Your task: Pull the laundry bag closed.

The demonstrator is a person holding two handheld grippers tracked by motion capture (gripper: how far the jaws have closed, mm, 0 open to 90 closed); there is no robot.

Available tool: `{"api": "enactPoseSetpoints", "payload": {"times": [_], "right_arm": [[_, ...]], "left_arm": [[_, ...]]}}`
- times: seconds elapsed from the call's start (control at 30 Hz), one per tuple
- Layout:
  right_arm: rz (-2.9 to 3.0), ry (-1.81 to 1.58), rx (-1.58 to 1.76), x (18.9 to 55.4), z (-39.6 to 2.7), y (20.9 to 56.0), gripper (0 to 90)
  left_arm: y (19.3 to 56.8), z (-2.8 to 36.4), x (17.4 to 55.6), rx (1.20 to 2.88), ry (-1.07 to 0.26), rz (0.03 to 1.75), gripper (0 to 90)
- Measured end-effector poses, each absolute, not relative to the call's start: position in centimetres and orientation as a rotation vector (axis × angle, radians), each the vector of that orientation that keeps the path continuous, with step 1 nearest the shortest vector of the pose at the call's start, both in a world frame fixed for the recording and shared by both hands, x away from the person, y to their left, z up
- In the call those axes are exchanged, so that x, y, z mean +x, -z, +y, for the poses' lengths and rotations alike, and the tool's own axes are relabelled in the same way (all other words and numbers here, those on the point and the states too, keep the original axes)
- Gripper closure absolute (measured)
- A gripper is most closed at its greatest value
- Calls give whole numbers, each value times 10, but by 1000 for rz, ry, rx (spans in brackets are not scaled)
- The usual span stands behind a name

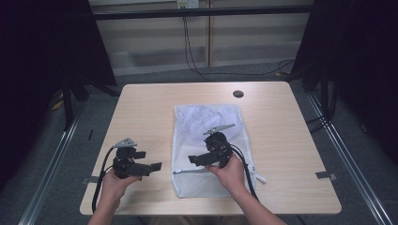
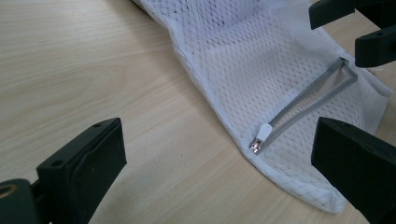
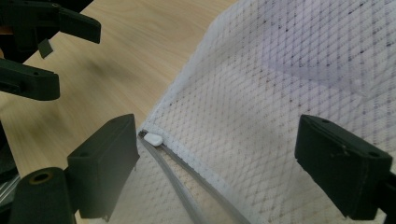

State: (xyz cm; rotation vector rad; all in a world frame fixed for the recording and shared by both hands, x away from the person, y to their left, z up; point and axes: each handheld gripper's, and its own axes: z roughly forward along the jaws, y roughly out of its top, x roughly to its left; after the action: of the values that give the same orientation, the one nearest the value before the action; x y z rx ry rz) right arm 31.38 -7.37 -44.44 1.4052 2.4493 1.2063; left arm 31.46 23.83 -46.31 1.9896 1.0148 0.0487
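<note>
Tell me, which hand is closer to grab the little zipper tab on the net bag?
Probably the right gripper. It hangs open over the bag, with the zipper tab right beside one of its fingers. The left gripper is open too, but off to the side over bare table.

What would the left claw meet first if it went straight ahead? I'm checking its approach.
Probably the white mesh laundry bag near its white zipper pull; the left claw is open, depth unclear.
</note>
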Motion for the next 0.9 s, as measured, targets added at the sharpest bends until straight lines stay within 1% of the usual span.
{"api": "enactPoseSetpoints", "payload": {"times": [0.33, 0.47, 0.73, 0.9], "right_arm": [[2547, -1208, 1437, 318, -58, 452, 112], [2560, -1211, 1434, 318, -55, 452, 117], [2540, -1185, 1434, 319, -51, 449, 121], [2524, -1233, 1437, 319, -45, 450, 114]], "left_arm": [[461, 243, 315, 1978, -66, 1027, 30], [461, 243, 315, 1966, -43, 1030, 42], [461, 242, 314, 1968, -66, 1019, 41], [461, 242, 314, 1959, -58, 1022, 42]]}}
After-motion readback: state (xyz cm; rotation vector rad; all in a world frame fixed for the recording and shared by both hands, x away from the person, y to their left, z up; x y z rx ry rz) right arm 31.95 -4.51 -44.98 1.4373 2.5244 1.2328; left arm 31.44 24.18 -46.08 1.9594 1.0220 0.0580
